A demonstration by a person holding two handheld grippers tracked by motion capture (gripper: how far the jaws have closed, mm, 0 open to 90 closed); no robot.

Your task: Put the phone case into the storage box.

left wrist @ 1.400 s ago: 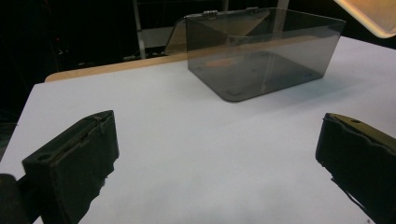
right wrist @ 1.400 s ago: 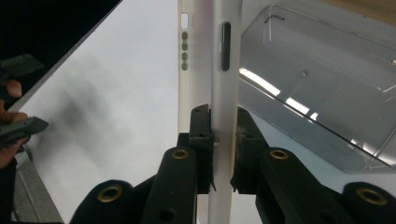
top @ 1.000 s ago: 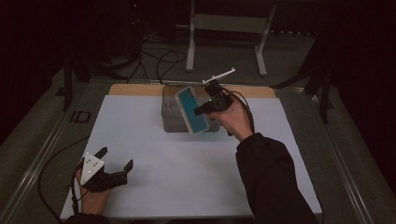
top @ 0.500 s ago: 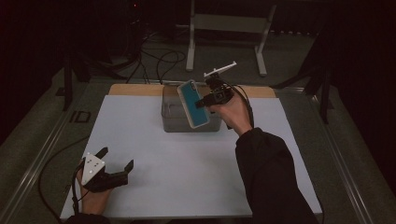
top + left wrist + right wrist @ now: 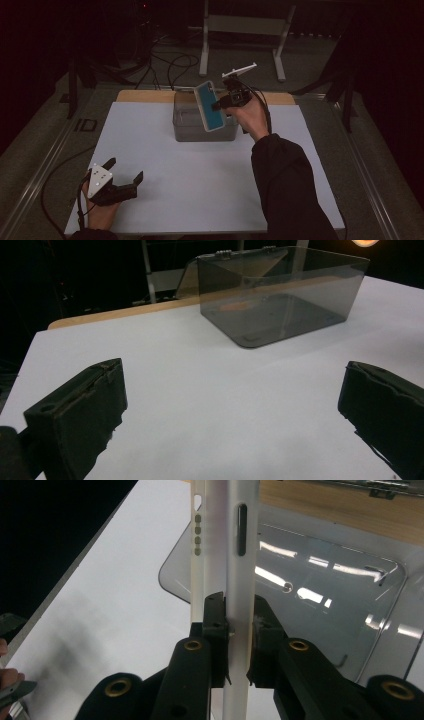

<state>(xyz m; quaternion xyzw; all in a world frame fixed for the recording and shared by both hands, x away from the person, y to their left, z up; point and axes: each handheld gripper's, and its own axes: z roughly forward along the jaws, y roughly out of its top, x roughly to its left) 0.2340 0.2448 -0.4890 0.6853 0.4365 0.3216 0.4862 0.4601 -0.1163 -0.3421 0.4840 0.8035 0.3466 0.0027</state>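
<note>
Held item: phone [image 5: 209, 106], teal face showing, edge-on in the right gripper view [image 5: 235, 545].
Right gripper [image 5: 223, 103]: clamped on the phone's thin edges.
Phone place: in the air above the open box [image 5: 186, 131].
Long axis: tilted, top end toward 11 o'clock, bottom toward 5.
Box from phone: directly below, toward 6 o'clock.
Left gripper [image 5: 123, 175]: jaws wide apart, holding nothing, at 7 o'clock on the table [image 5: 210, 190].
Nearer hand: right.

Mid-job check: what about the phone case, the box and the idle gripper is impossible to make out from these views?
- Phone case, right gripper view: edge-on, far end cut by top edge; its faces hidden.
- Clear box, high view: interior partly hidden by the case and right gripper.
- Left gripper, its own view: jaw tips cut by frame edges.
</note>
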